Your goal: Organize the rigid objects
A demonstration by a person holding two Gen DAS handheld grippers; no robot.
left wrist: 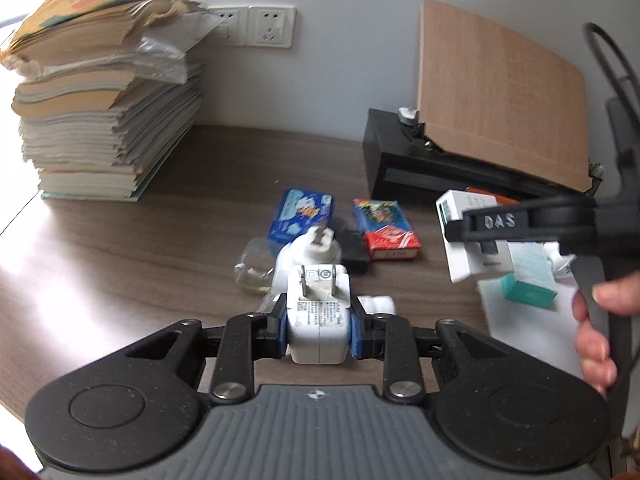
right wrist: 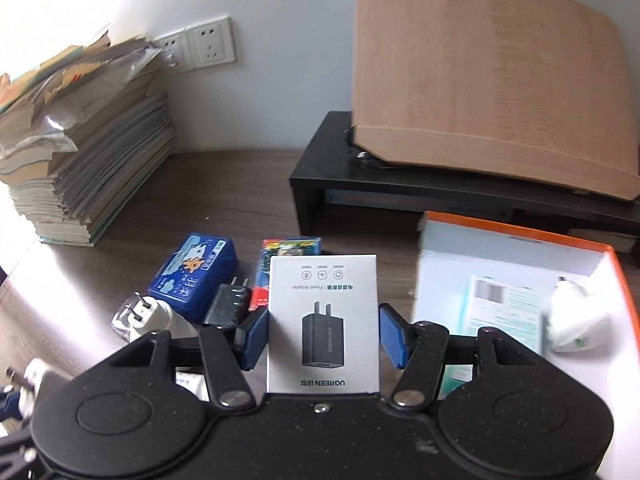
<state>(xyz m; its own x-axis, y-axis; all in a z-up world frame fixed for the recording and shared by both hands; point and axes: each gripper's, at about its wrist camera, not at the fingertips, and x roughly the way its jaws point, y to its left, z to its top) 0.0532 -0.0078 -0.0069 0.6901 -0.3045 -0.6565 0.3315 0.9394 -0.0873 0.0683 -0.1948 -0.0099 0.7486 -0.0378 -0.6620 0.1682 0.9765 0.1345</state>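
My left gripper (left wrist: 319,330) is shut on a white wall charger (left wrist: 319,312), held prongs up above the brown desk (left wrist: 160,260). My right gripper (right wrist: 323,334) is shut on a white power-adapter box (right wrist: 323,312) with a black charger printed on it; its blue pads (right wrist: 256,336) press both long sides. In the left wrist view that box (left wrist: 460,264) hangs at the right, with a hand on the gripper's handle. On the desk lie a blue box (left wrist: 302,216), a red card box (left wrist: 384,226), a black charger (right wrist: 230,304), a white plug-in unit (left wrist: 308,250) and a small glass bottle (left wrist: 252,268).
An orange-rimmed open box (right wrist: 520,236) at the right holds a pale teal carton (right wrist: 500,312) and a white plug (right wrist: 576,320). Behind it a black stand (right wrist: 320,176) carries a leaning wooden board (right wrist: 492,80). A tall paper stack (left wrist: 100,112) fills the left, under wall sockets (left wrist: 272,26).
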